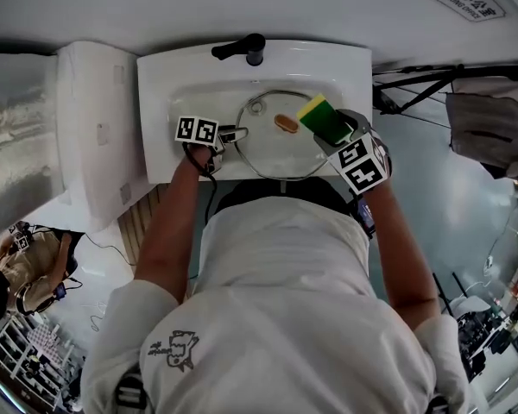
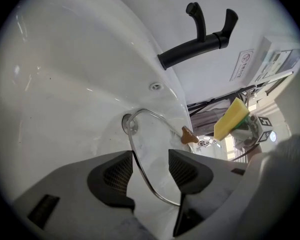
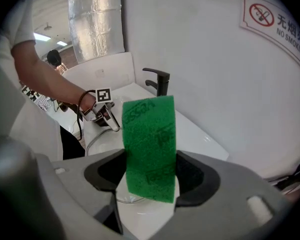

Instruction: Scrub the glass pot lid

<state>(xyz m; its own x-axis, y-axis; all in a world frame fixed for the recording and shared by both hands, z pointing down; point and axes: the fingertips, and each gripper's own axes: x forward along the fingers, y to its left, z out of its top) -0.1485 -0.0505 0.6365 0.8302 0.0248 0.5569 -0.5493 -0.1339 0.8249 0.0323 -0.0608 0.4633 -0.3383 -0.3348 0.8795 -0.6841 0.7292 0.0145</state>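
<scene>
Head view first: where is the lid [image 1: 268, 152]?

It lies in the white sink [image 1: 155, 102], in front of the black tap [image 1: 242, 50], with its brown knob [image 1: 286, 123] facing up.

And the left gripper [image 2: 150, 170]?

The left gripper view shows its jaws apart. The lid's metal rim runs between them, close to the left pad, and is not pinched.

And the right gripper [image 3: 150, 173]?

It is clamped on a sponge [image 3: 150, 144], green scouring face toward its camera. The sponge is held over the lid's right side, clear of the glass.
</scene>
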